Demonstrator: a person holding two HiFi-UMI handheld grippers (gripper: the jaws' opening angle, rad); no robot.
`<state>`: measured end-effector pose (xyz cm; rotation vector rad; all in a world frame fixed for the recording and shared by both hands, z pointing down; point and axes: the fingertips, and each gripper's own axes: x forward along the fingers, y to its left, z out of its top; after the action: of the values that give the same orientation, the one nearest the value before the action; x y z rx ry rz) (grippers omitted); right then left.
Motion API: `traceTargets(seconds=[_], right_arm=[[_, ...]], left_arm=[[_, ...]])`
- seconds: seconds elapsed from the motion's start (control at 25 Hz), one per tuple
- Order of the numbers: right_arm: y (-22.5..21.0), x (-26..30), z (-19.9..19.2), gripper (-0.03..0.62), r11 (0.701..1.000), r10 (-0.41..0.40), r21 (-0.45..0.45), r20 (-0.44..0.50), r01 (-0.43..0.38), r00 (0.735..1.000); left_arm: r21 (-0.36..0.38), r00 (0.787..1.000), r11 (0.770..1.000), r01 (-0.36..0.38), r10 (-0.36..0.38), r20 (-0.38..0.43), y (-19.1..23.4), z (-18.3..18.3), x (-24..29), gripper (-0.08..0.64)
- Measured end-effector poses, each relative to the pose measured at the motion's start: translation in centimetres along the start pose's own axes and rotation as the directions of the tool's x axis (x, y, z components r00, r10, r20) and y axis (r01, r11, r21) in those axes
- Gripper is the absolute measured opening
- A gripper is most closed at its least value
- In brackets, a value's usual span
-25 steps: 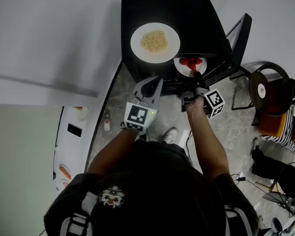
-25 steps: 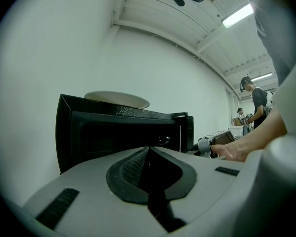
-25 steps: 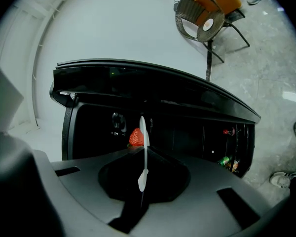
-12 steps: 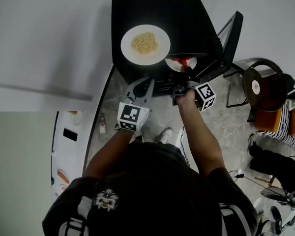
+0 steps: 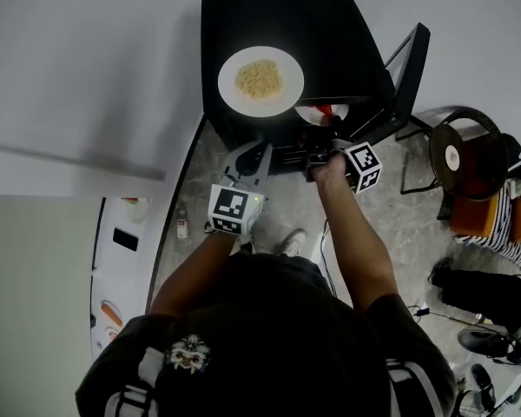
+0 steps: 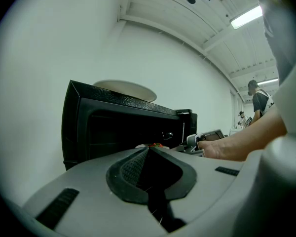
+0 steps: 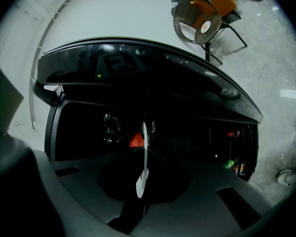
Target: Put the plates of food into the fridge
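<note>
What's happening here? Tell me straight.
A person is loading a black mini fridge with its door open. The right gripper is shut on the rim of a small white plate of red food, holding it at the opening. The left gripper is shut and empty. A large white plate of yellow food sits on top.
</note>
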<state>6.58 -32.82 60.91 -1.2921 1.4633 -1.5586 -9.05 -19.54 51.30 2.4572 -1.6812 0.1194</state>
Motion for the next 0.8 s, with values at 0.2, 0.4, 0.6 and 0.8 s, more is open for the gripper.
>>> traceTargets(seconds=[0.2, 0.4, 0.6, 0.8], right_arm=[[0.1, 0.3, 0.1, 0.034, 0.999, -0.002, -0.032, 0.021, 0.003, 1.000], [0.8, -0.6, 0.3, 0.106, 0.992, 0.022, -0.123, 0.014, -0.020, 1.000], [3.3, -3.9, -0.8, 0.138, 0.896, 0.092, -0.433, -0.035, -0.098, 0.995], [6.5, -8.1, -2.3, 0.138, 0.667, 0.174, -0.719, -0.106, -0.196, 0.979]], left_arm=[[-0.003, 1.000, 1.000, -0.005, 0.005, -0.001, 0.2, -0.1, 0.0, 0.023], [-0.002, 1.000, 1.000, -0.023, 0.023, -0.001, 0.4, 0.1, -0.1, 0.023], [-0.009, 1.000, 1.000, -0.014, 0.014, 0.004, 0.2, 0.4, -0.1, 0.023], [-0.011, 1.000, 1.000, -0.010, 0.010, 0.019, -0.1, 1.2, -0.7, 0.023]])
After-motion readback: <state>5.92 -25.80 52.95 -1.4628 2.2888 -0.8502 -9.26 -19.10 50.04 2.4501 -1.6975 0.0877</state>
